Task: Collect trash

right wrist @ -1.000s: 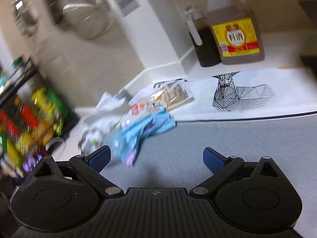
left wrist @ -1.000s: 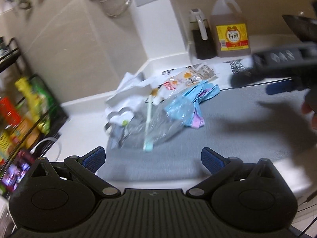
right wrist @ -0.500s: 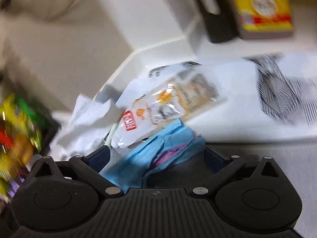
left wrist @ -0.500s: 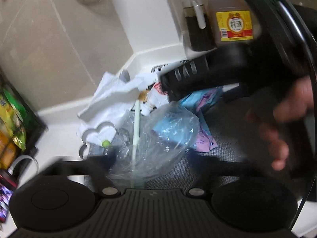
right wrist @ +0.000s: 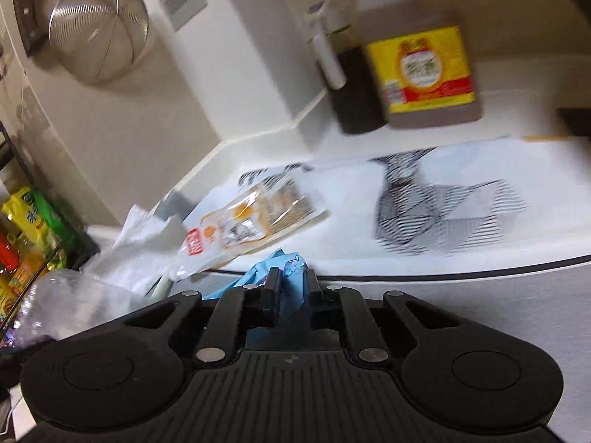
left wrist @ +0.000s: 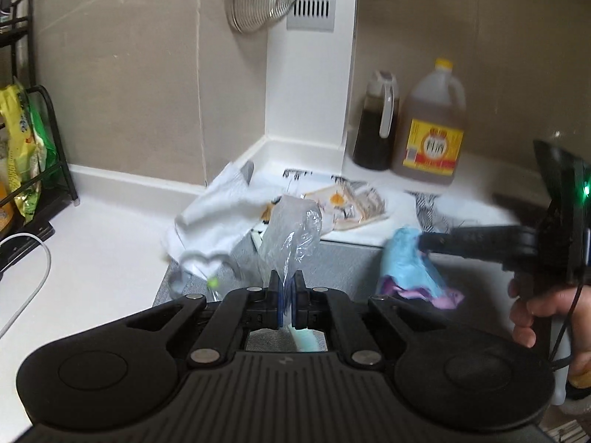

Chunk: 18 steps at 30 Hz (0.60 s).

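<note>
Both hand-held grippers (left wrist: 287, 288) (right wrist: 291, 284) pinch trash: plastic bag (left wrist: 290, 236), blue wrapper (right wrist: 284, 271).

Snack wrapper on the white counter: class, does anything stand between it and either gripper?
Both jaws are already full: the left gripper is shut on a clear plastic bag, the right gripper on blue plastic trash. That blue trash sits directly before the snack wrapper; otherwise nothing visible blocks it.

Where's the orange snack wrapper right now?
The orange snack wrapper lies flat on the white counter, ungripped, just beyond the blue wrapper held by the right gripper, with crumpled white paper at its left.
</note>
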Each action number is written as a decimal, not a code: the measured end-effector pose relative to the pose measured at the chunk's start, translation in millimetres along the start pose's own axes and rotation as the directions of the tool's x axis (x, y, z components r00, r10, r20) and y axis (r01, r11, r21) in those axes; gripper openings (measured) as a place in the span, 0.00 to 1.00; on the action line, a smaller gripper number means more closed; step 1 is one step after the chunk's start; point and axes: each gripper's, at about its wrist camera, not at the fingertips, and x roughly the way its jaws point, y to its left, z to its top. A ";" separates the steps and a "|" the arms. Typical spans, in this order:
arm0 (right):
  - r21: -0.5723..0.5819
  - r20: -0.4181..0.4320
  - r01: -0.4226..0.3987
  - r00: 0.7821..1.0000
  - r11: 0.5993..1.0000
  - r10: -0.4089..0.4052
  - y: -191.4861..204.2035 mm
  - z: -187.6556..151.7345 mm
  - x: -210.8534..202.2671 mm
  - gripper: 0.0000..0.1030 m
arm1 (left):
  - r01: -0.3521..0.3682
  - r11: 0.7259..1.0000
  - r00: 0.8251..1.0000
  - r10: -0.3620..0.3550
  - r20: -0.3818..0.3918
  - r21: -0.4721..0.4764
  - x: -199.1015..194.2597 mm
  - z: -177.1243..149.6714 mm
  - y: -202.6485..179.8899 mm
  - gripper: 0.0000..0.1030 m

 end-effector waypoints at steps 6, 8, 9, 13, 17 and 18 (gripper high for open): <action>0.015 0.066 0.016 0.998 1.000 -0.017 -15.7 1.7 -28.7 0.13 | 0.017 0.998 0.999 -0.014 0.052 -0.058 -19.6 16.1 1.4 0.04; 0.006 0.075 0.015 0.997 1.000 -0.015 -16.7 2.1 -33.5 0.13 | 0.042 0.996 0.997 -0.036 0.074 -0.083 -27.3 26.6 1.6 0.04; 0.004 0.076 0.014 0.997 1.000 -0.015 -17.6 1.9 -35.7 0.13 | 0.047 0.995 0.995 -0.039 0.089 -0.087 -31.5 31.9 0.4 0.04; 0.003 0.074 0.005 0.997 1.000 -0.005 -19.3 -1.0 -41.6 0.13 | 0.057 0.995 0.990 -0.045 0.135 -0.080 -42.3 51.6 -9.2 0.04; 0.003 0.076 0.003 0.997 1.000 -0.004 -21.1 -3.1 -45.9 0.13 | 0.044 0.997 0.983 -0.031 0.178 -0.066 -45.0 65.9 -20.2 0.04; 0.004 0.076 0.005 0.997 1.000 -0.005 -22.3 -3.3 -46.2 0.13 | 0.041 0.997 0.984 -0.029 0.176 -0.070 -43.3 69.6 -21.7 0.04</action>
